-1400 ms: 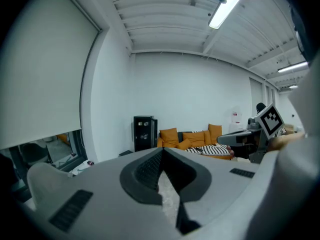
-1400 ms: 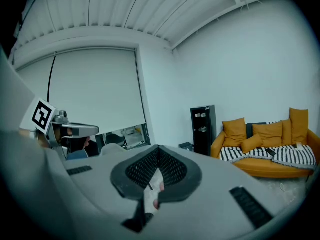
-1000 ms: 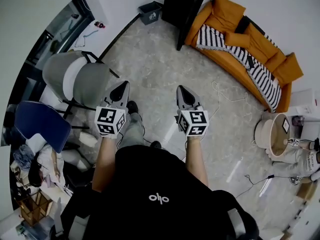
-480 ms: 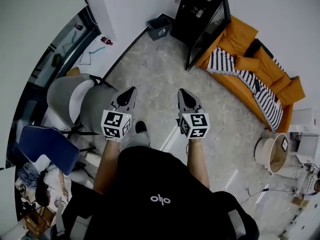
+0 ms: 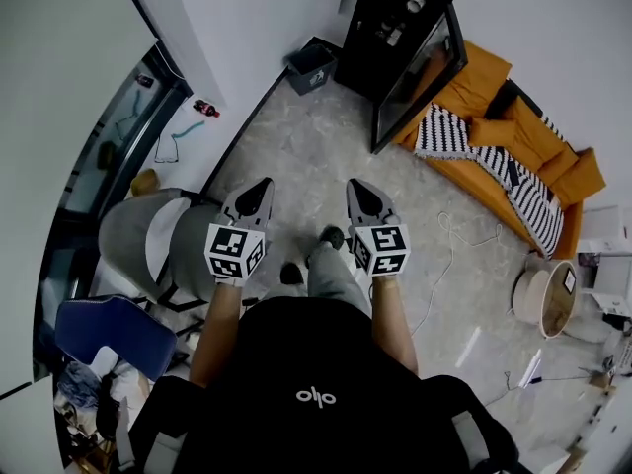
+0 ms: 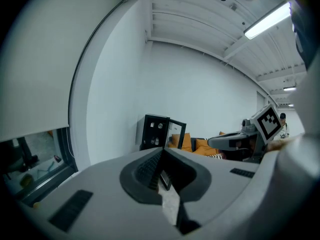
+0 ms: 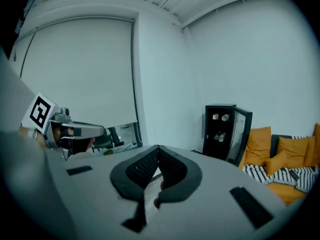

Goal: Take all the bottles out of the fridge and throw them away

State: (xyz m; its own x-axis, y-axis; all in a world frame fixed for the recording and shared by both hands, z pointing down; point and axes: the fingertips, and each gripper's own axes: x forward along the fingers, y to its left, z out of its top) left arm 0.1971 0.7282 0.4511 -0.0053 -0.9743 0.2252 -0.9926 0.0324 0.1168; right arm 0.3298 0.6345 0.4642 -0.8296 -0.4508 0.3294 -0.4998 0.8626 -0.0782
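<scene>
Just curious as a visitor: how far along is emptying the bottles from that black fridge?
Done: the black glass-door fridge stands open, bottles on its shelves. In hand: nothing; the left gripper and right gripper have jaws shut, empty, short of it. Left: every bottle, to the dark bin.

The fridge (image 5: 387, 52) seemingly sits nearer; the person stepped forward.

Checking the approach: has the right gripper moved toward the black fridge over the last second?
Yes: the right gripper has moved forward, toward the open black fridge; the floor between them in the head view has shrunk.
</scene>
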